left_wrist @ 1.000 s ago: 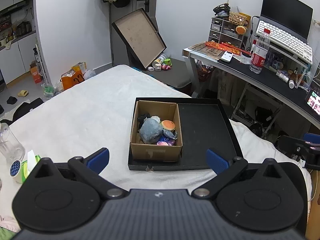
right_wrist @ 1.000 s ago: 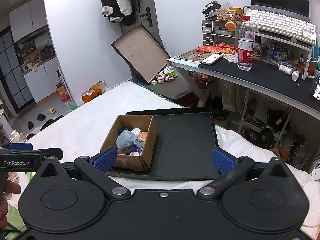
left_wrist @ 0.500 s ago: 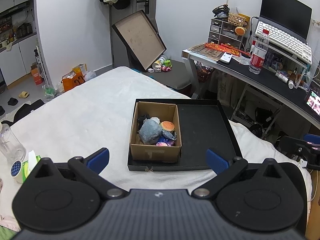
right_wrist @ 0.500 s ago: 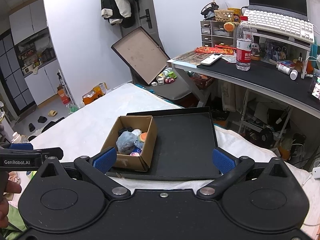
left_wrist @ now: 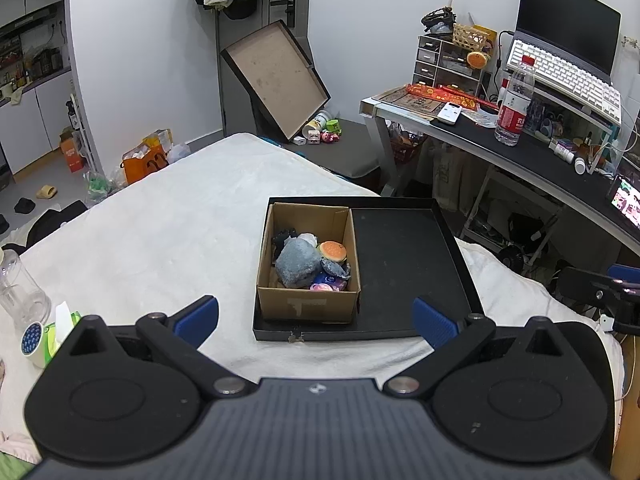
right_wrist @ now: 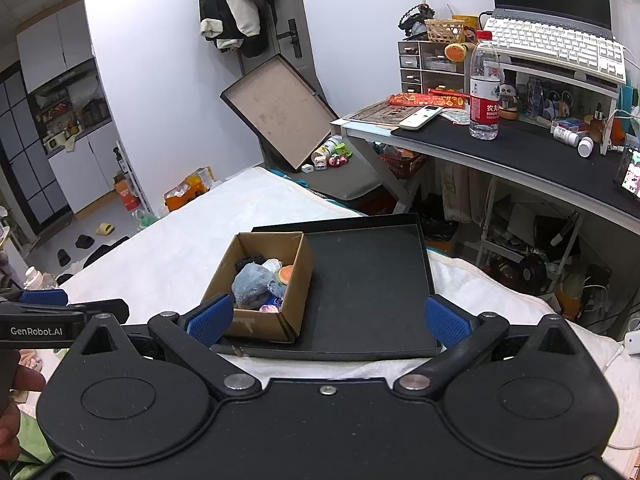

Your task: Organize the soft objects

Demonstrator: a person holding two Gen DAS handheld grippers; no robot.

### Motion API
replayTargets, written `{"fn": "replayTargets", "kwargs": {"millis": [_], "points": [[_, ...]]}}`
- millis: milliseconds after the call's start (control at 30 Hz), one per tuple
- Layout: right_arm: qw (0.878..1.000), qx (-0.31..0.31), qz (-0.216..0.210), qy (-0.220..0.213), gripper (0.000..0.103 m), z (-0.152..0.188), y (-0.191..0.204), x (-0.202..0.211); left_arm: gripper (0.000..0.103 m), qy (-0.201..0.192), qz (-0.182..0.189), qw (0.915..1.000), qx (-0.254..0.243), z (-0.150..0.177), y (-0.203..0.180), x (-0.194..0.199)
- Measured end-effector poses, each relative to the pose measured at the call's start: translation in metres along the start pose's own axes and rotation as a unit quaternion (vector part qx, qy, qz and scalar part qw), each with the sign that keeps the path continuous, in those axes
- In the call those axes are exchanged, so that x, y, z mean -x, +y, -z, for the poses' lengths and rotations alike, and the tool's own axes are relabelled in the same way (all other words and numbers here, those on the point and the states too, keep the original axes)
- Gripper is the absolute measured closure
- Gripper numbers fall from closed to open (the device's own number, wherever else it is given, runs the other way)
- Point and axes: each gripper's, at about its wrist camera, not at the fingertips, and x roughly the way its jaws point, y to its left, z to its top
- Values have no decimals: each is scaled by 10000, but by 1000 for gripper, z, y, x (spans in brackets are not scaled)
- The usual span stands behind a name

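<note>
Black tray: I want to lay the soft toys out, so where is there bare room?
The black tray is bare right of the cardboard box, up to its right rim. White bedding left of the tray is also free. The box itself is crowded with soft toys.

A slight shift of viewpoint is recorded in both wrist views. In the left view the cardboard box (left_wrist: 309, 265) and black tray (left_wrist: 404, 272) are seen marginally higher in frame than a second ago. In the right view the water bottle (right_wrist: 485, 87) is displaced slightly leftward and upward. No displacement of the box contents is observed.
</note>
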Motion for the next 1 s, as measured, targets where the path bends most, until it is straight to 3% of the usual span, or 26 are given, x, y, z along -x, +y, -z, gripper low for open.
{"fn": "replayTargets", "kwargs": {"millis": [1000], "points": [[9998,80,-3,163,0,6,5,-9,1,-37,-7,10000,28,2,4,-1]]}}
